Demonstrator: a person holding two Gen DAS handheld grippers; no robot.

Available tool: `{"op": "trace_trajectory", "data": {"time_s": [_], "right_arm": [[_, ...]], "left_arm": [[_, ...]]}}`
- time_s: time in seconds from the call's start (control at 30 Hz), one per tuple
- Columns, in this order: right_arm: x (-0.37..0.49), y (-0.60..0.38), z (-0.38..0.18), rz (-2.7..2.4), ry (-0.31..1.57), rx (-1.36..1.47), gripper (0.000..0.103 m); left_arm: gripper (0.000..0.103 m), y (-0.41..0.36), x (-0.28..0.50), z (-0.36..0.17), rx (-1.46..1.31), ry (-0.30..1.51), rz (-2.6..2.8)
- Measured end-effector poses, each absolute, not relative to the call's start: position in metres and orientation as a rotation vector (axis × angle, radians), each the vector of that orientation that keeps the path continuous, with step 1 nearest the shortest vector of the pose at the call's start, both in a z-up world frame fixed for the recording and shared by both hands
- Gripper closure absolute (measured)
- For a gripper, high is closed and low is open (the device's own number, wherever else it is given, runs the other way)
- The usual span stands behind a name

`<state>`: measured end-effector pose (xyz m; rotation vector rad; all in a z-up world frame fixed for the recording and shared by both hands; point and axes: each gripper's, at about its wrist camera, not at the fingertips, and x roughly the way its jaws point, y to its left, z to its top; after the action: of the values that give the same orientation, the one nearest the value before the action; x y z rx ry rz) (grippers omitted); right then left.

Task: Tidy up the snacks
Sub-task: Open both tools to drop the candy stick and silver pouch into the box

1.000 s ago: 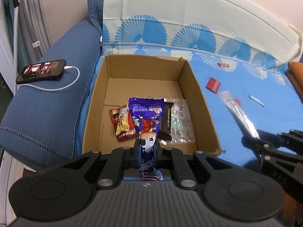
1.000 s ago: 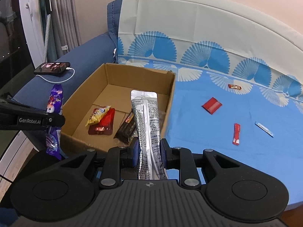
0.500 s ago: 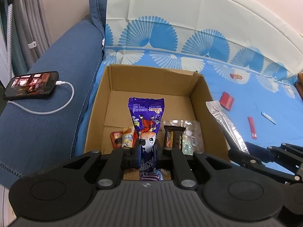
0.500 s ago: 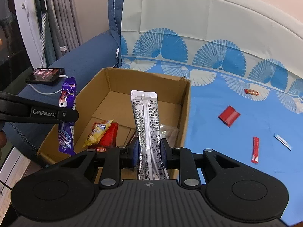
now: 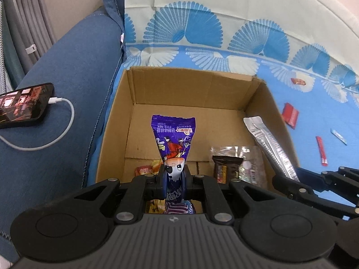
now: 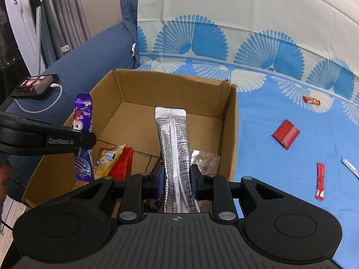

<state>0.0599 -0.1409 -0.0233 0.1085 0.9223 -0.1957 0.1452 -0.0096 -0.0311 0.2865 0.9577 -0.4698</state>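
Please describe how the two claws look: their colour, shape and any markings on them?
Both claws are matte black plastic. In each wrist view the left claw and right claw have a ribbed housing, two round discs, angled link arms with silver rivets, and blue pads inside the fingers. The left claw's side carries grey "GenRobot.AI" lettering in the right wrist view. No cables or sleeves show.

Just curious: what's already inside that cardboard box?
Lying in the cardboard box: a yellow snack, a red packet, a chocolate bar and a clear wrapper. The grippers hide its near floor.
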Motion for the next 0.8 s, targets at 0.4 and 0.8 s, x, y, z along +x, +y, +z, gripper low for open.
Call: {"op": "trace_trajectory", "data": {"time_s": [0.4,0.8], "right_arm": [[0.044,-0.134,-0.013,-0.198,0.917,0.082,0.015],[-0.054,-0.091,0.044,-0.188,0.847,0.096,0.003]], "left_arm": [[0.000,0.014,0.124,-0.026,0.352,0.945,-0.415],[0.000,0.071,0.014,0.022,0.291,0.869,-0.347]]}}
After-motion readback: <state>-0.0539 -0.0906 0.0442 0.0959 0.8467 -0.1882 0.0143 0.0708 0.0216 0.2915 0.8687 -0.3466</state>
